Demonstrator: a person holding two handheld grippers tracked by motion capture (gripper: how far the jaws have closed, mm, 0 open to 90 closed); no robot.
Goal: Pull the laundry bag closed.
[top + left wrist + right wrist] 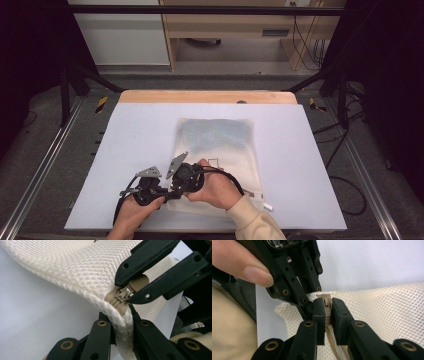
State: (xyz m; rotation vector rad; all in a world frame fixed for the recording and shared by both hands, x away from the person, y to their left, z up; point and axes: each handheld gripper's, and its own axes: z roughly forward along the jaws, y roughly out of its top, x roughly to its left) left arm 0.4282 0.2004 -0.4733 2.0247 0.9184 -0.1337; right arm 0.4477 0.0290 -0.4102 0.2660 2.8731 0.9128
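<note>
Hands (215,187) close together, pinching mesh bag (220,145) corner.

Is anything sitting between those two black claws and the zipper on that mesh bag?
Nothing visible does. The right gripper is already shut on the zipper pull, and the left gripper pinches the mesh bag at its corner just beside the zipper's end. Along the bag's edge nothing visible lies on the zipper line.
</note>
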